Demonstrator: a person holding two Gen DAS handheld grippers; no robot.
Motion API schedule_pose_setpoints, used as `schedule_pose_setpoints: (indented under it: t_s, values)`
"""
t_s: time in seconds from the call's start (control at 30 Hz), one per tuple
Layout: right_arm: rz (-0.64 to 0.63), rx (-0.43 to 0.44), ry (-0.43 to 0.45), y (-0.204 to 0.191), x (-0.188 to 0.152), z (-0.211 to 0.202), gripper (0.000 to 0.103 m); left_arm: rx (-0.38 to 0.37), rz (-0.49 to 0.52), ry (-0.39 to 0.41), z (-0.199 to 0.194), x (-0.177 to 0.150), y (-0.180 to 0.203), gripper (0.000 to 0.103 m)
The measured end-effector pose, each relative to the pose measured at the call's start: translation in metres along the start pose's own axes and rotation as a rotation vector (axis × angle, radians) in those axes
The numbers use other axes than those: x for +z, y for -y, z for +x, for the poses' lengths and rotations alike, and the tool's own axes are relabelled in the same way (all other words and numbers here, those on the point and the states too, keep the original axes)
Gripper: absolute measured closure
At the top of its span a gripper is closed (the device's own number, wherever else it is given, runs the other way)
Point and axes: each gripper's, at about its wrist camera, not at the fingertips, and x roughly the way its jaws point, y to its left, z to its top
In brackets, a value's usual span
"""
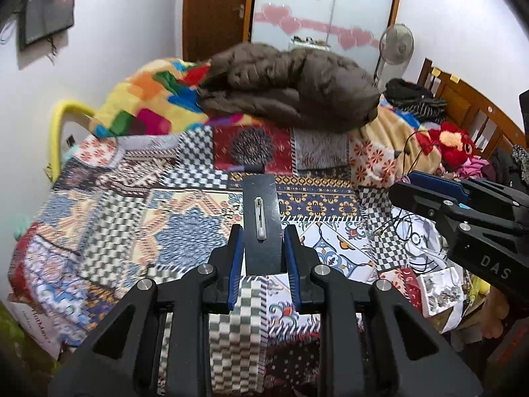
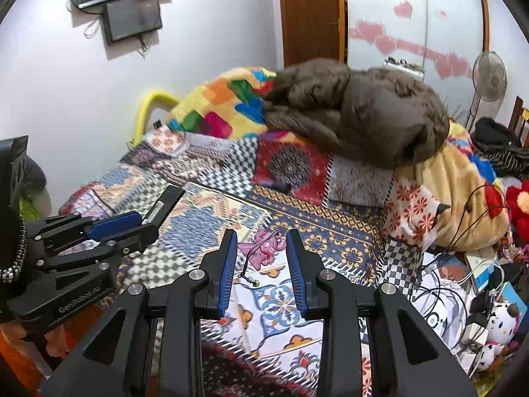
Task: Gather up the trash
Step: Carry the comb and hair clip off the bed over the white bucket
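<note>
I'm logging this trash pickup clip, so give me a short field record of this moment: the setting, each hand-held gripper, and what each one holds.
setting: bed with patchwork bedspread, brown jacket heaped on a colourful blanket
left hand-held gripper: shut on a flat dark card bearing a small white clip-like piece
right hand-held gripper: shut on a small pink item with a dark cord dangling below
clutter: cables and plush toys at the bed's right side
background: wooden door, standing fan
</note>
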Motion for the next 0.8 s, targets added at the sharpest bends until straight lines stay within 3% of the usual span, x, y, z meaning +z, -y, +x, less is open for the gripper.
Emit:
schedule_pose_setpoints:
  t_s: [0.37, 0.8]
  values:
    - [-0.019, 0.034, 0.061, -0.049, -0.016, -0.064, 0.075, 0.026, -0.06, 0.114, -0.122, -0.043, -0.02, 0.079]
    - [-0.09, 0.132, 0.05, -0.137, -0.054, -0.092, 0.075, 0.124, -0.089, 0.118, -0.202, -0.12, -0.064, 0.079]
